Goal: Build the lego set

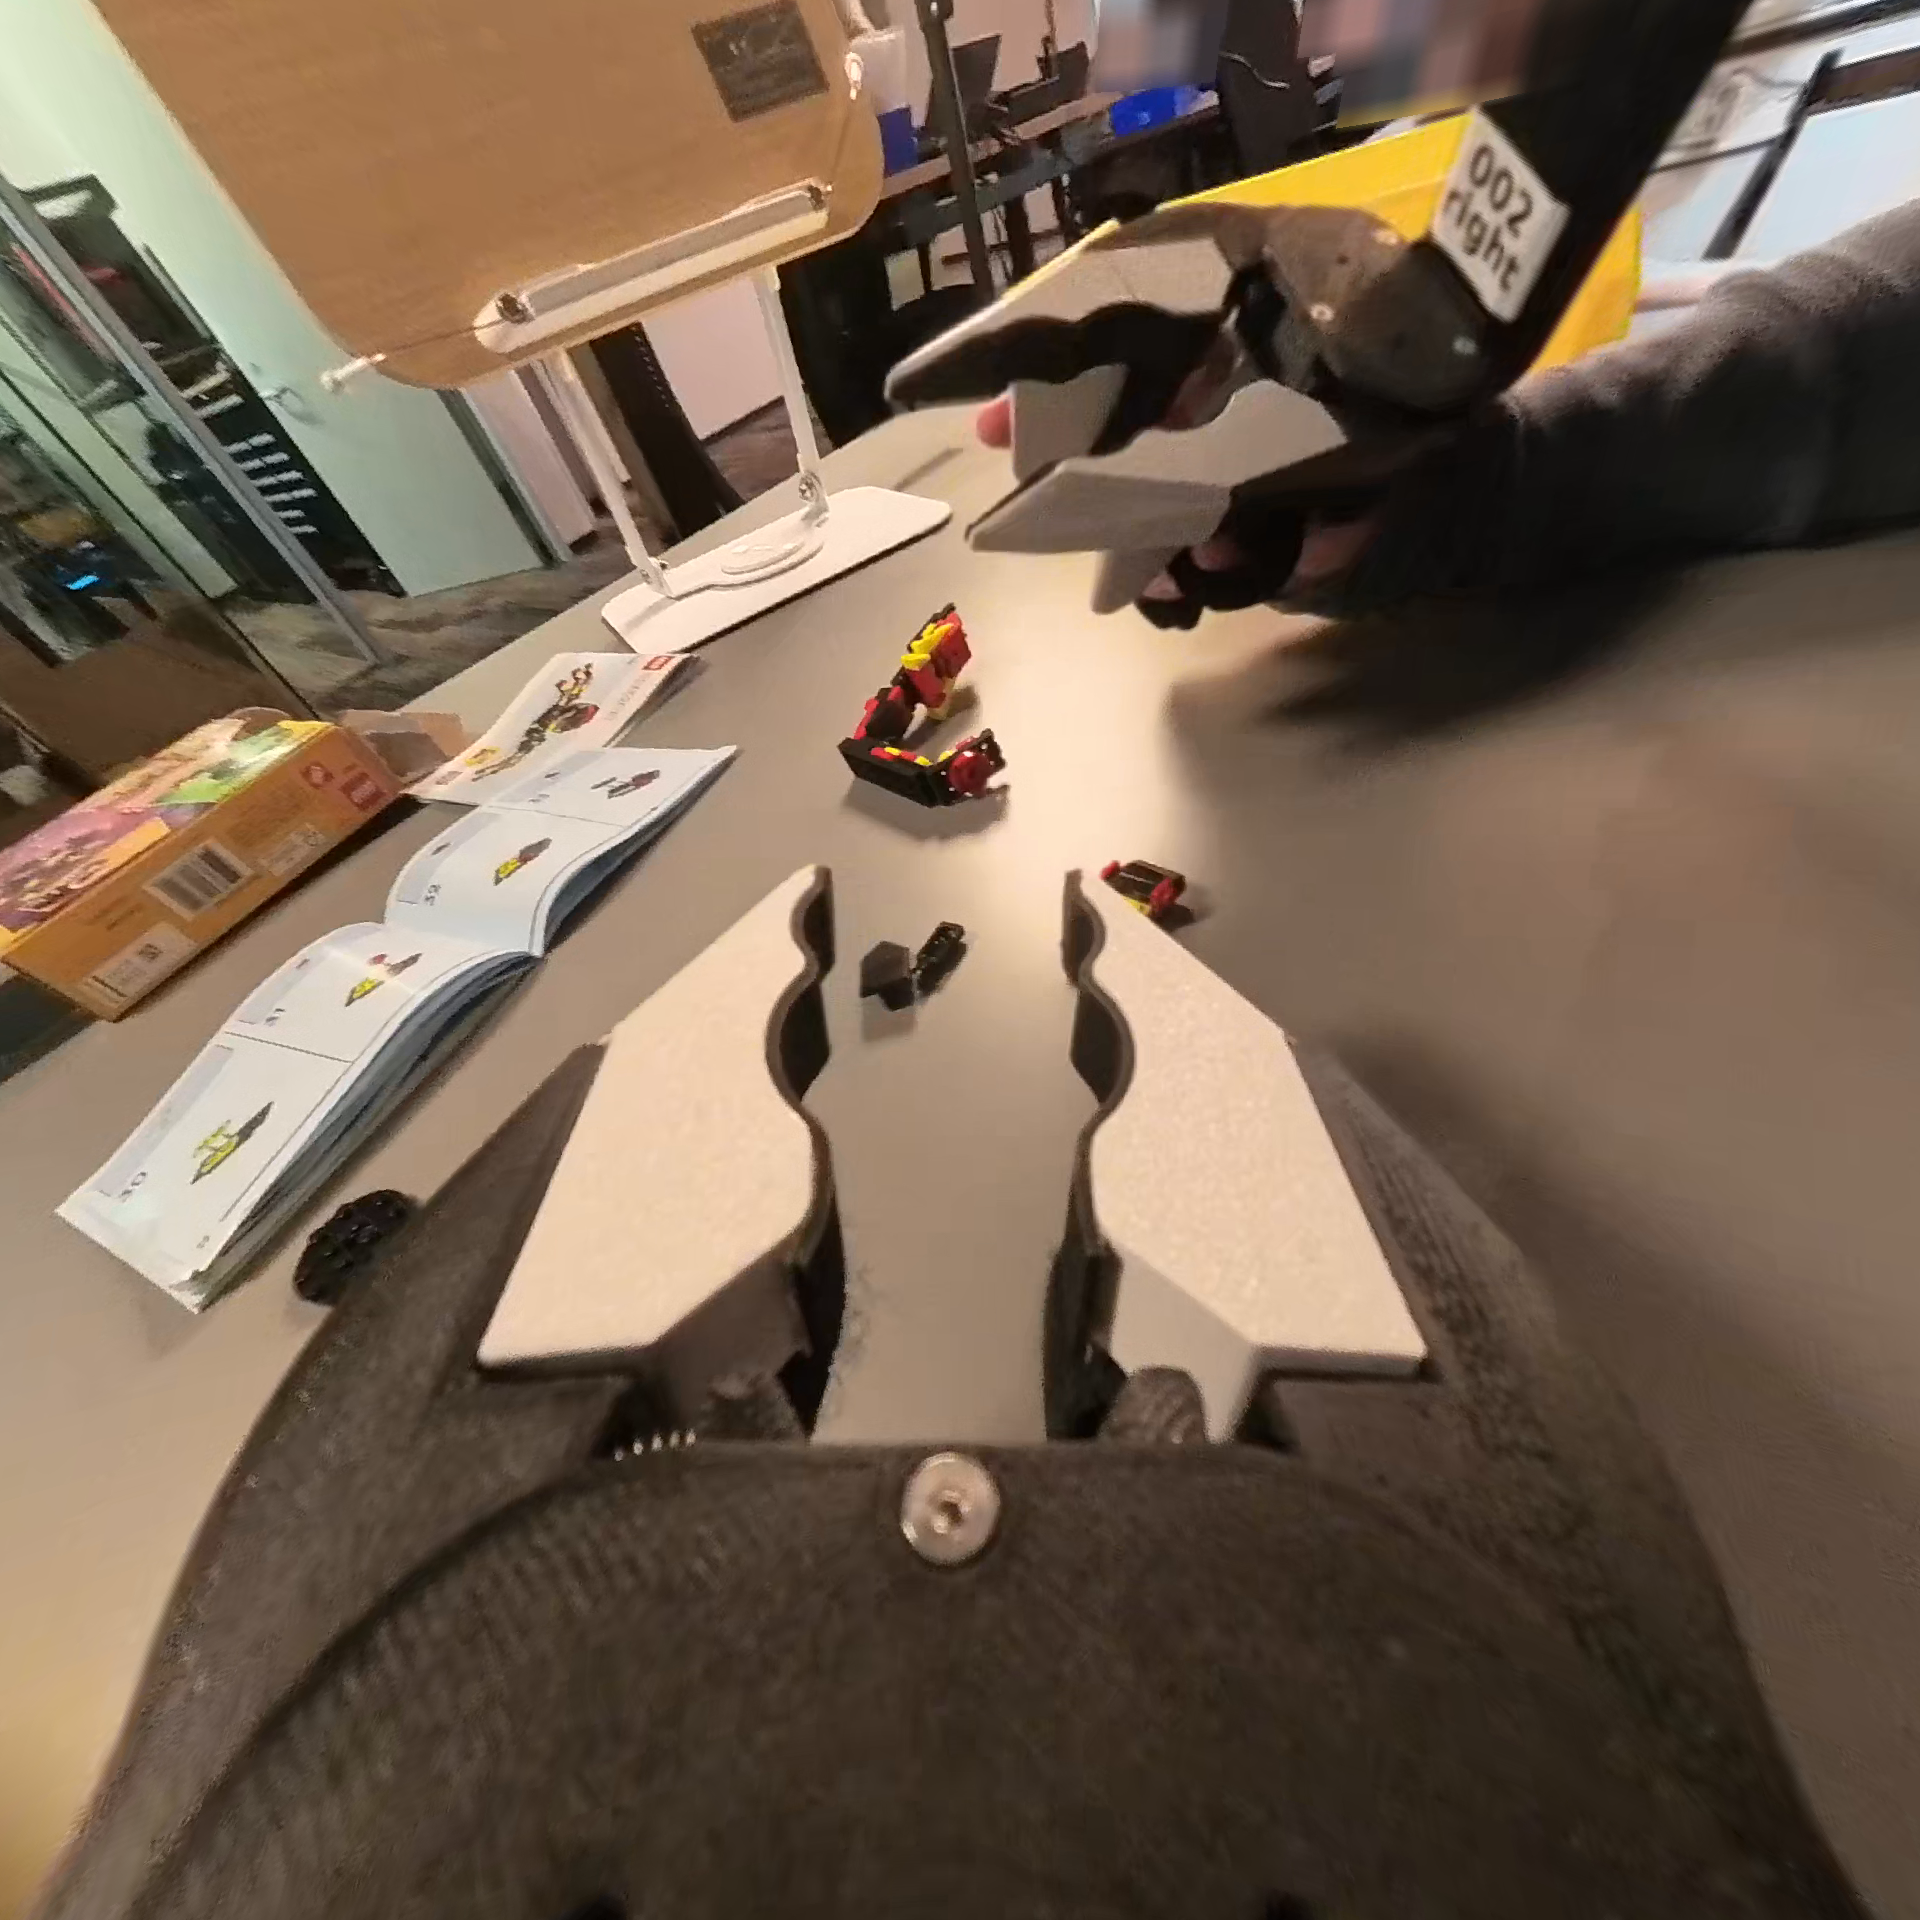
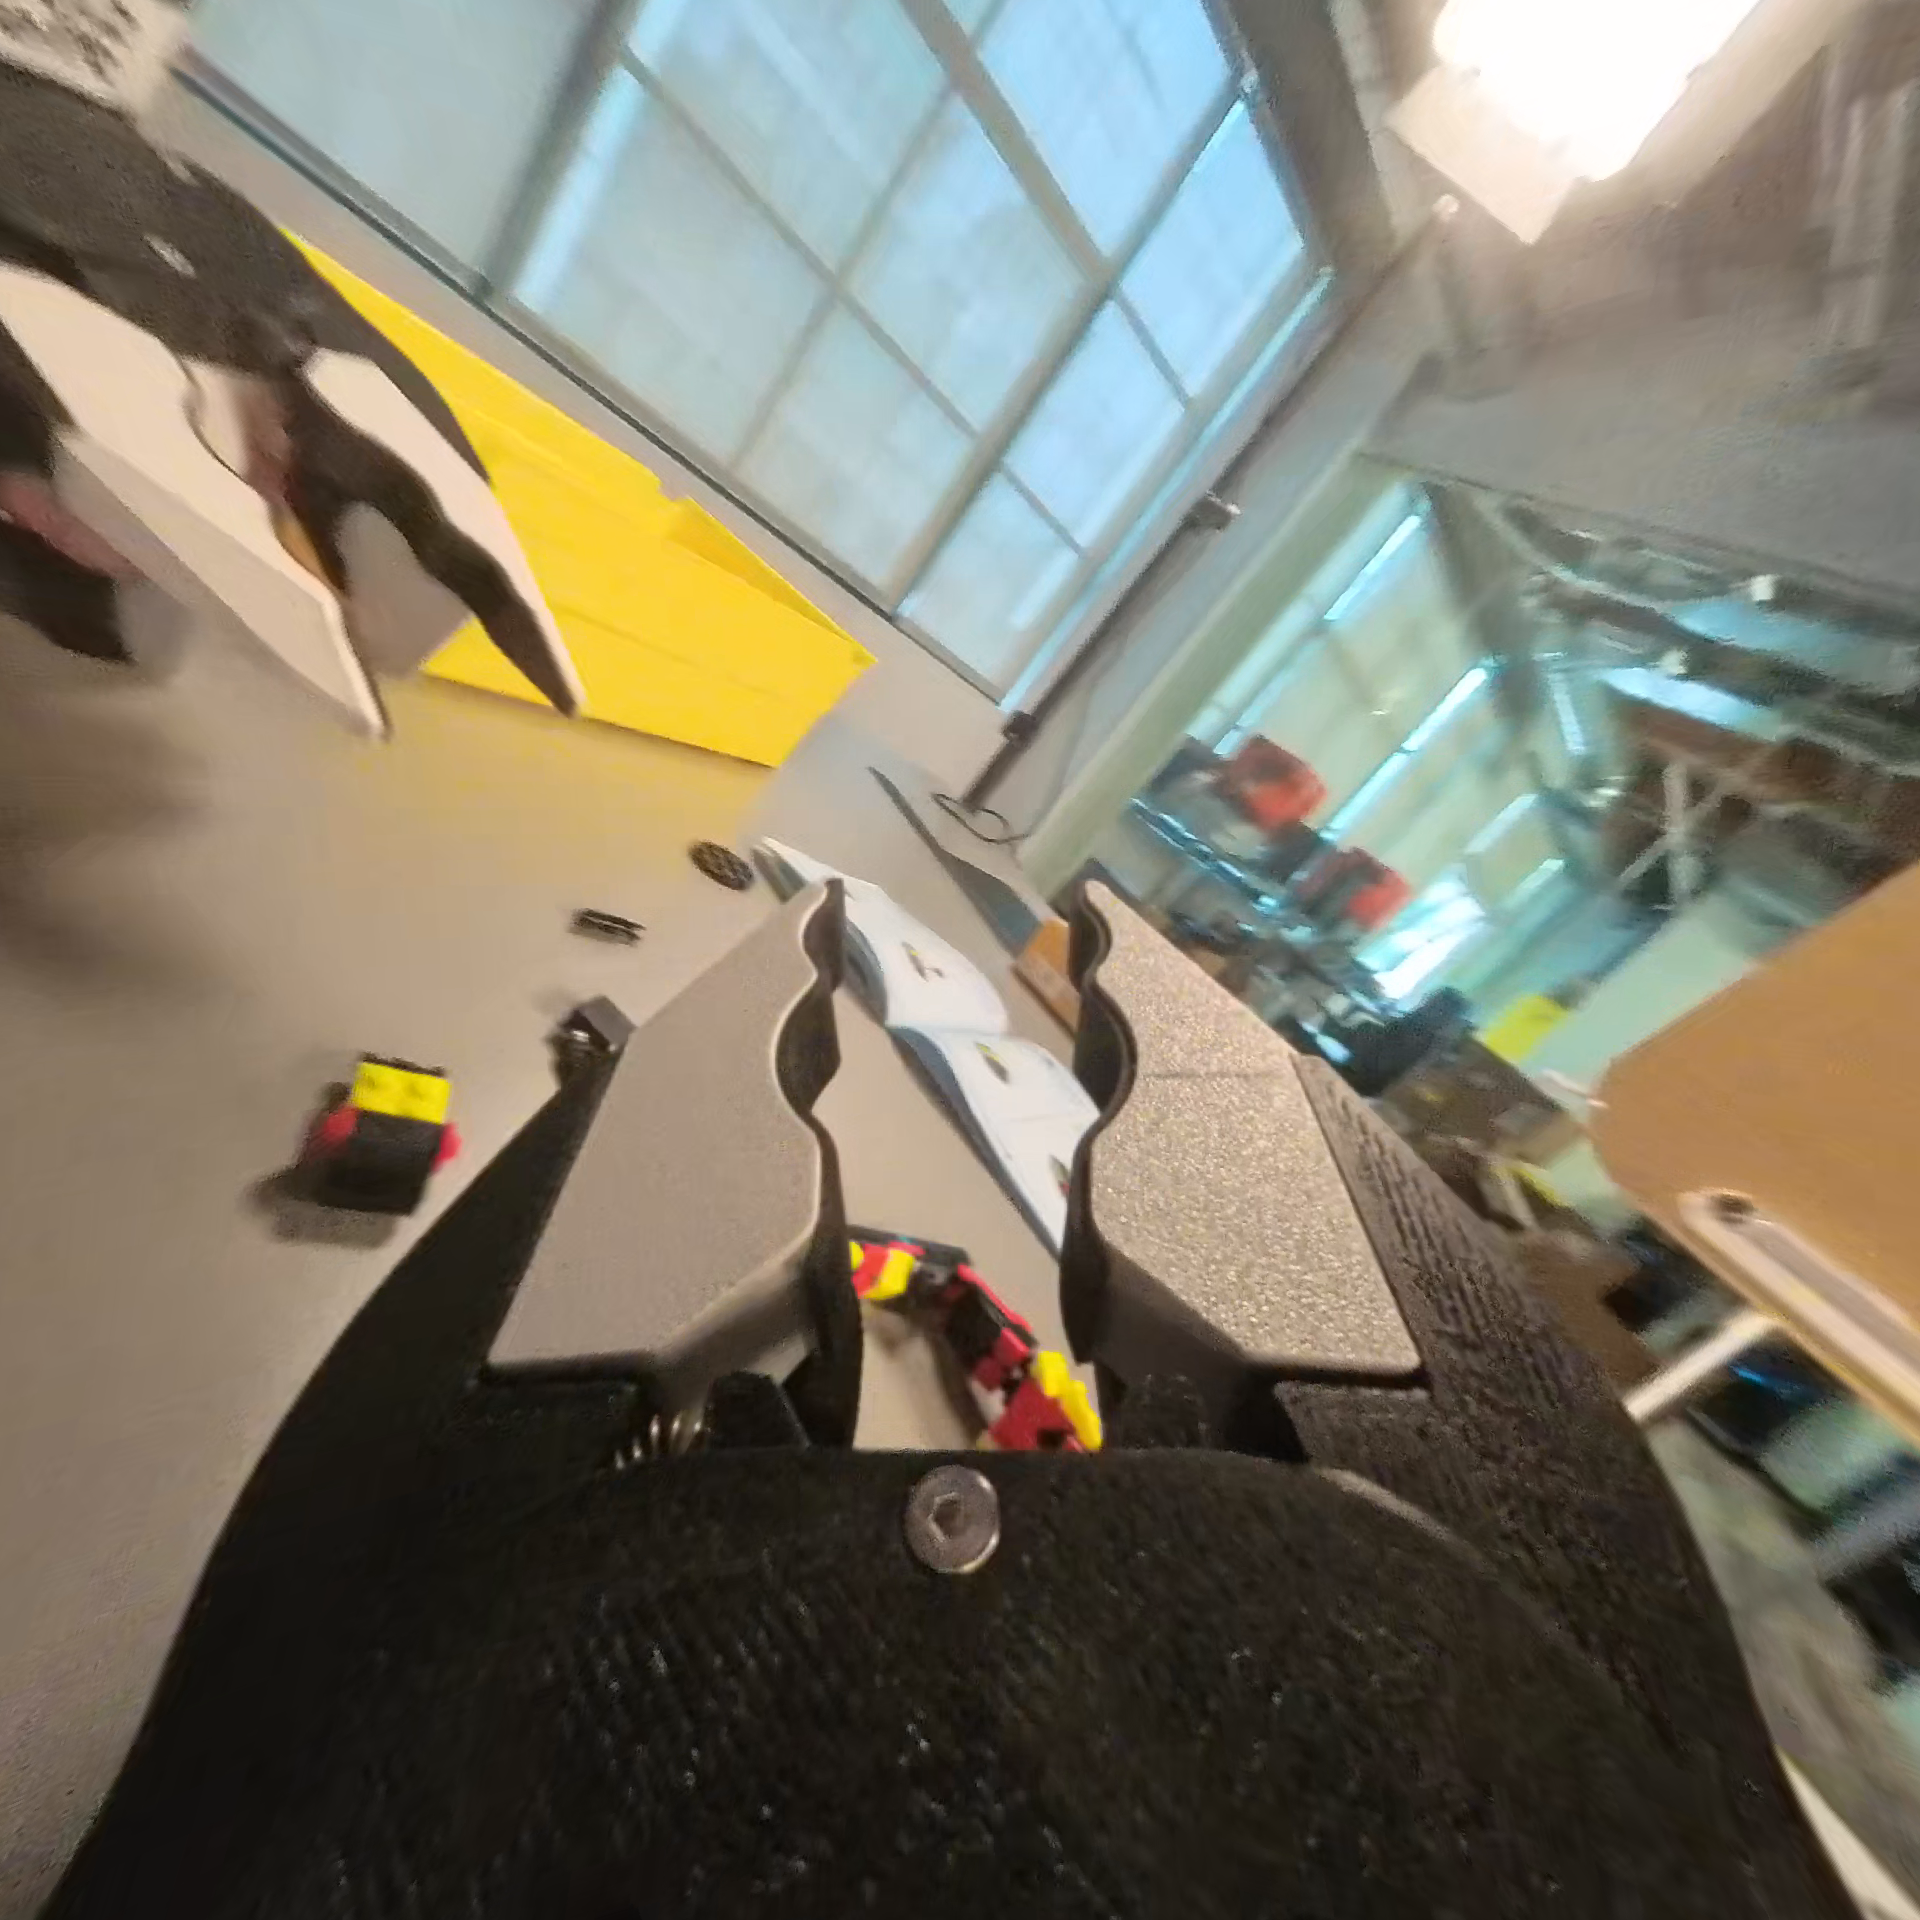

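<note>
Leftmost, an open instruction booklet [image 1: 416,997] is lying on the worktop [image 1: 1455,1039]. Right of it, the left claw [image 1: 948,920] is hovering with jaws apart, two small black pieces [image 1: 912,961] sitting just beyond its tips. Farther off, the red-and-black lego assembly [image 1: 925,727] is resting on bare surface. Far right, the right claw [image 1: 935,457] is hanging above, jaws apart, holding nothing.
</note>
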